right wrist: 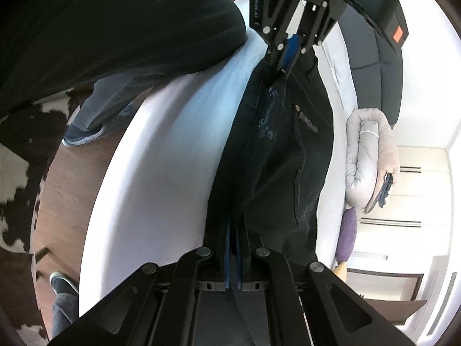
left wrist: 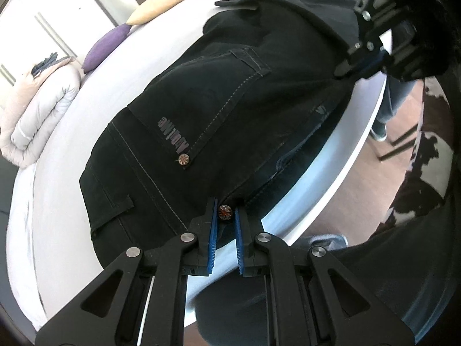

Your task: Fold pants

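The black jeans lie on the white bed, near its rounded edge, with the waist part lifted a little. Grey stitching, a back pocket with a printed label and copper rivets are visible. The left gripper is clenched on the waistband at a rivet button; the right gripper is clenched on the same waistband further along. Beyond the jeans, on the bed, are a rolled duvet, a purple pillow and a cream pillow. Beside the bed the wooden floor carries a cowhide rug, and the person's shoe stands there.
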The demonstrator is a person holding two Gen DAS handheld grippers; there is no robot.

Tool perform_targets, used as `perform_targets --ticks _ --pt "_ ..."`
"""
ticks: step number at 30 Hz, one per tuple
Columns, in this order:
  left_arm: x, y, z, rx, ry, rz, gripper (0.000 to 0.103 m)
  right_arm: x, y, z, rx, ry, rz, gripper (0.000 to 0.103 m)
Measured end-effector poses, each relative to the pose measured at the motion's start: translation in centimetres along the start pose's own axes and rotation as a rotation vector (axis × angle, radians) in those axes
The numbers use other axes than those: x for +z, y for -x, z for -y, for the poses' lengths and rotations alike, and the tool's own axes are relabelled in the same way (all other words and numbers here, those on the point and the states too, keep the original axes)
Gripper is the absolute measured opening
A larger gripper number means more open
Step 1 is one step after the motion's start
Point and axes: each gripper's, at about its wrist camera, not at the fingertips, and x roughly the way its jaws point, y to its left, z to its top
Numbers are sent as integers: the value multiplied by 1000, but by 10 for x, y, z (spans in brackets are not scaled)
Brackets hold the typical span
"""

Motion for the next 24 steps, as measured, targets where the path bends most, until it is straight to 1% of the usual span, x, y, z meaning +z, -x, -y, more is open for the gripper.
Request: perform_targets --ticks 4,9,10,12,14,15,16,17,18,19,20,21,22,24 --pt "-9 6 5 -1 7 7 10 3 -2 6 3 -9 -3 3" --pt "-14 5 10 6 22 11 11 4 0 -1 9 -24 -12 3" --pt "-15 4 9 6 29 13 14 3 -1 -1 16 -30 -15 4" --pt "-17 4 9 6 34 10 15 3 -5 -6 32 -29 -31 4" --pt "-17 7 14 28 -13 -17 20 5 -11 -9 26 -19 -36 6" --pt "-18 10 15 31 -35 -35 27 6 -12 -9 25 -34 -39 7" --pt "-20 16 13 16 -47 -53 30 7 -12 -6 28 -70 -38 7" --pt "-22 22 7 -17 -36 -69 31 7 -11 -4 34 -104 -35 7" --pt "-23 28 1 -42 -15 -77 39 6 -10 -2 40 -138 -31 7" --pt "-23 34 -7 -52 15 -72 54 5 -10 0 43 -173 -26 7" --pt "-21 44 -16 -47 52 -44 59 5 -10 2 39 -197 -24 7" --pt "-15 53 -26 -38 100 1 61 5 -10 3 38 -220 -22 7" --pt "-7 60 -36 -42 162 48 61 5 -11 3 34 -244 -20 8" --pt "11 64 -50 -75 287 138 61 6 -11 3 17 -278 -19 12"
